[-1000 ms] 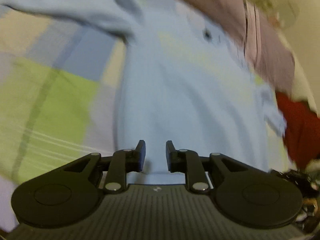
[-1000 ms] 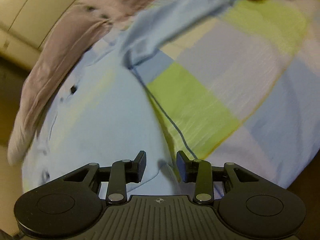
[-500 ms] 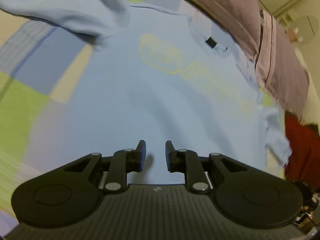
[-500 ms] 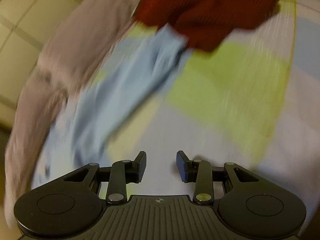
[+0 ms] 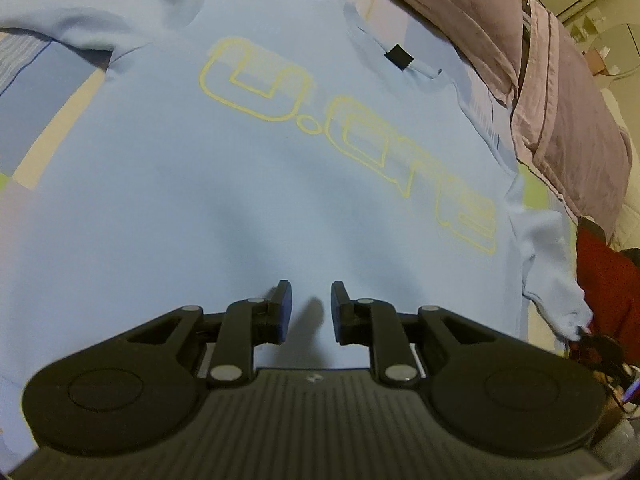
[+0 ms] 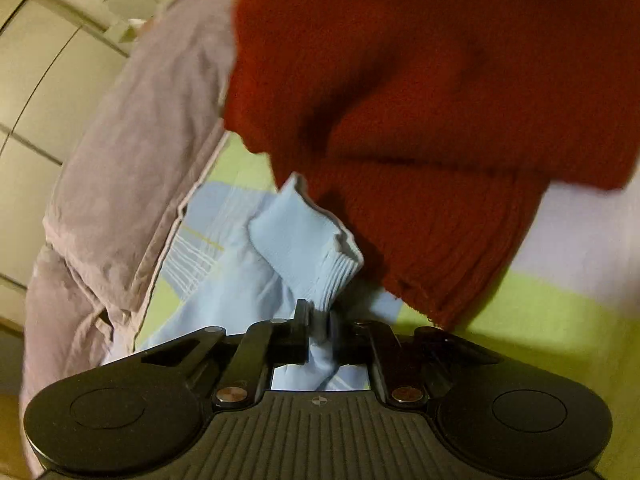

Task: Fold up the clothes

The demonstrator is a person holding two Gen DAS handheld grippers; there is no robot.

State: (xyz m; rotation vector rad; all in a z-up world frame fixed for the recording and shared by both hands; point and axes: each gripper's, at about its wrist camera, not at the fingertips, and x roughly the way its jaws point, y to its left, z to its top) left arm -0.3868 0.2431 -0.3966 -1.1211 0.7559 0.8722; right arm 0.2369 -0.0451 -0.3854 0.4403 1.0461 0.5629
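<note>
Light blue sweatshirt (image 5: 248, 184) lies spread flat, yellow outlined lettering (image 5: 348, 136) up, on a bedsheet (image 5: 36, 92) checked in blue, cream and lime green. Left gripper (image 5: 311, 304) hovers over the lower front, fingers parted, holding nothing. Right gripper (image 6: 319, 320) is clamped on the ribbed sleeve cuff (image 6: 320, 256); the sleeve lies on the sheet beside a red knit garment (image 6: 420, 100). A mauve duvet (image 5: 560, 112) is bunched along the sheet's far edge. Cream panelled cabinet fronts (image 6: 44, 64) stand behind it.
</note>
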